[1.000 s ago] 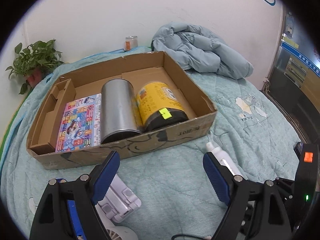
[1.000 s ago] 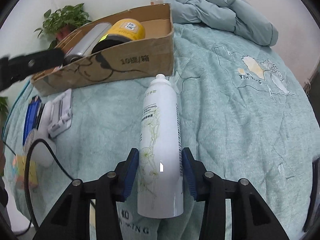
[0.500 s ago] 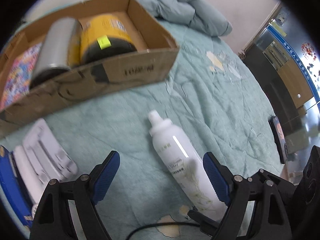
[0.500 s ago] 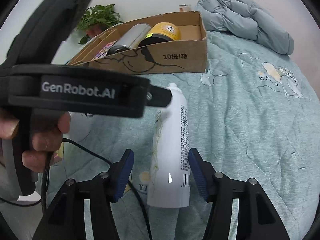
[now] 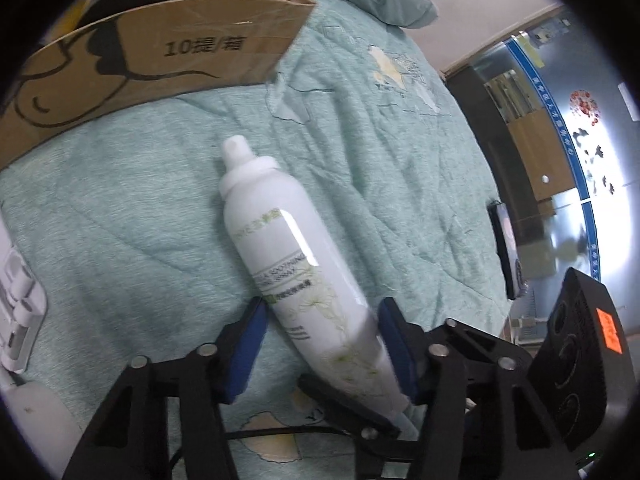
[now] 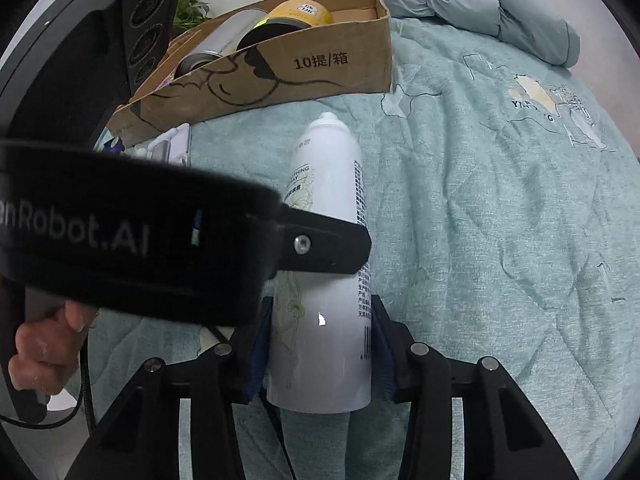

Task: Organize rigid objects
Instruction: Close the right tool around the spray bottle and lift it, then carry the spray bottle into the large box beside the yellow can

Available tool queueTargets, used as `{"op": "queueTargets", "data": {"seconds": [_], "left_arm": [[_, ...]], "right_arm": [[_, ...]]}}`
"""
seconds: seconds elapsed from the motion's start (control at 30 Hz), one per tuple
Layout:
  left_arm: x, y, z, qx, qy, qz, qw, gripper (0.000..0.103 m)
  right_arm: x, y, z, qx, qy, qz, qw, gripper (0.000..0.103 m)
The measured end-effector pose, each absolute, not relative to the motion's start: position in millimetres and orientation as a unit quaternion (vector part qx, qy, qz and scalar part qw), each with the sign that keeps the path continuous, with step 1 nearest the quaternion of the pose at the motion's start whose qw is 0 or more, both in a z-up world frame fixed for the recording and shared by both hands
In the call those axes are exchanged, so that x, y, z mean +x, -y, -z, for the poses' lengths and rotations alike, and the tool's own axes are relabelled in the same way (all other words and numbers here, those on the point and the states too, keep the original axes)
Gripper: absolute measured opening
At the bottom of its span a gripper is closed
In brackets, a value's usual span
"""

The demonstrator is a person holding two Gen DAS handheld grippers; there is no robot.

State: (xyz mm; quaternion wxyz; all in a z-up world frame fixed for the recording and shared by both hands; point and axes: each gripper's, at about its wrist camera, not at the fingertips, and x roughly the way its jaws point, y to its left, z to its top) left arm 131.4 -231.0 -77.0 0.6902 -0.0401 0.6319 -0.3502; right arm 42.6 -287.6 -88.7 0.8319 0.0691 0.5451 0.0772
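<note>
A white spray bottle [image 5: 288, 256] lies on the teal quilt with its cap toward the cardboard box [image 5: 160, 60]. My left gripper [image 5: 320, 344] straddles its lower half. The jaws are closing, the bottle lies slantwise between the blue pads [image 5: 248, 344], and a thin gap still shows. My right gripper [image 6: 320, 356] holds the bottle [image 6: 324, 208] at its base; its jaws have just closed and both pads press on its sides. One black finger of the left gripper [image 6: 328, 248] crosses over the bottle. In the box [image 6: 320, 68] lie a yellow can [image 6: 302, 12] and a silver can [image 6: 216, 46].
A white plastic item [image 5: 16, 300] lies left of the bottle, with a black cable [image 5: 260, 434] beneath the grippers. A bundled duvet [image 6: 480, 4] sits behind the box, a plant [image 6: 192, 8] at the back left. A phone [image 5: 506, 248] rests at the bed's right edge. A hand [image 6: 44, 344] grips the left handle.
My left gripper tipped down and sank over the bottle, and its jaws narrowed around it. My right gripper loosened briefly, then pressed on the bottle's base again.
</note>
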Motion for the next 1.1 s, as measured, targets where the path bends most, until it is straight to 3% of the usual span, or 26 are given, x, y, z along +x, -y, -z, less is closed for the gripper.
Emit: {"op": "queueTargets", "data": {"seconds": [0.53,1.1], "left_arm": [[137.5,215.3,-2.8,-0.015,-0.519,0.356,0.776,0.054],[148.9,200.5,-12.5,-0.028,-0.503,0.352,0.789,0.053]], "right_arm": [[41.6,278.2,25.5,0.071,-0.437,-0.069,0.894,0.042],[73.3,257.9,14.7,0.046,-0.428,-0.077,0.899,0.042]]}}
